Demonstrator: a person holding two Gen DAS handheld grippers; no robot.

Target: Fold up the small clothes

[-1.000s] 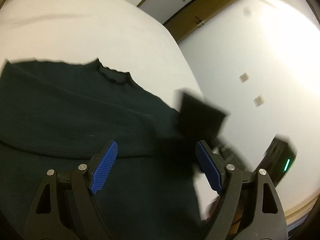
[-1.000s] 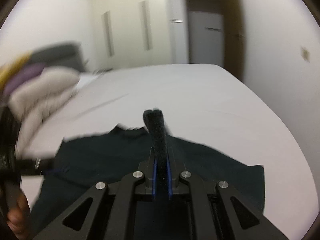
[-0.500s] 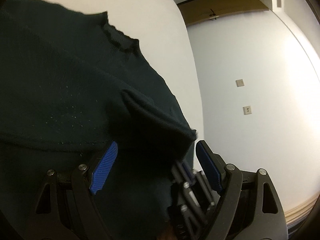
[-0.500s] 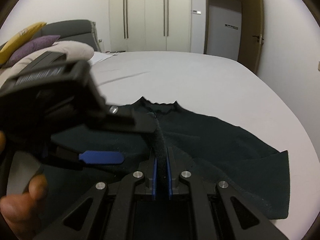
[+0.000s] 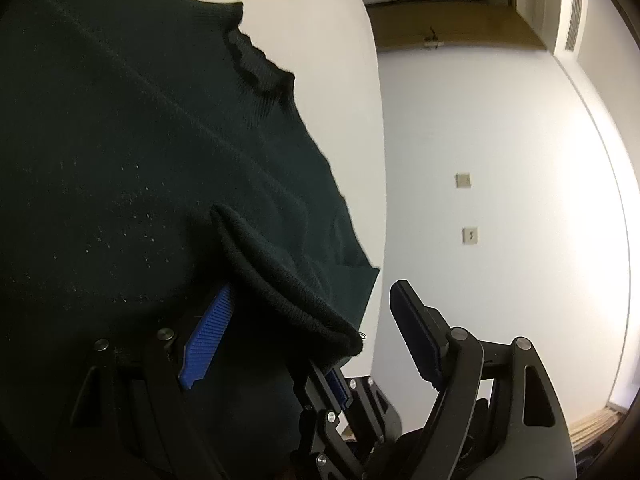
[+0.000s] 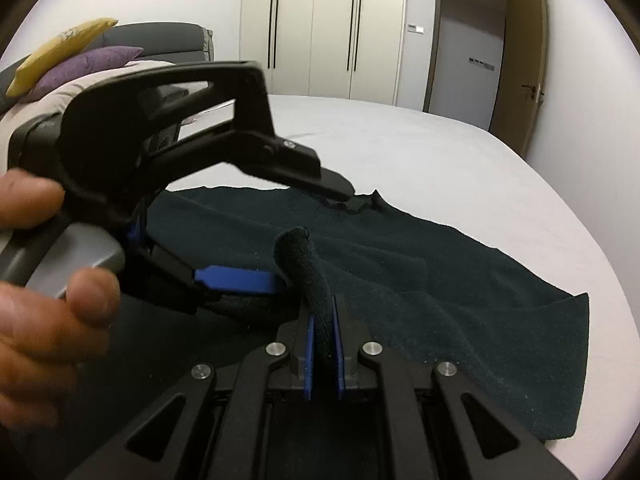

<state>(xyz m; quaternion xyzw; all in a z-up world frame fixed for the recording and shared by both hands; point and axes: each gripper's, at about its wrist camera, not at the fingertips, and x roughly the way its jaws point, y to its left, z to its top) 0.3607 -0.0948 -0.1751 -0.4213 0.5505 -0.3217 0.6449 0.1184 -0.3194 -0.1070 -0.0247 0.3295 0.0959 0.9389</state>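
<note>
Right claw (image 6: 323, 350) is pinching a fold of the dark green sweater (image 6: 460, 276) on the bed (image 6: 440, 152). Left claw (image 5: 312, 344) is spread wide, straddling that fold.

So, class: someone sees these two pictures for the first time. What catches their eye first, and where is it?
The dark green sweater spread across the white bed dominates both views. At bottom centre of the right wrist view, the right gripper is shut on a fold of it, while the open left gripper reaches in from the left.

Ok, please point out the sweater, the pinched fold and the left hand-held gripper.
sweater (image 6: 500, 300), right wrist view, flat body.
pinched fold (image 6: 308, 264), right wrist view, rolled edge.
left hand-held gripper (image 5: 308, 328), left wrist view, between fingertips.
</note>
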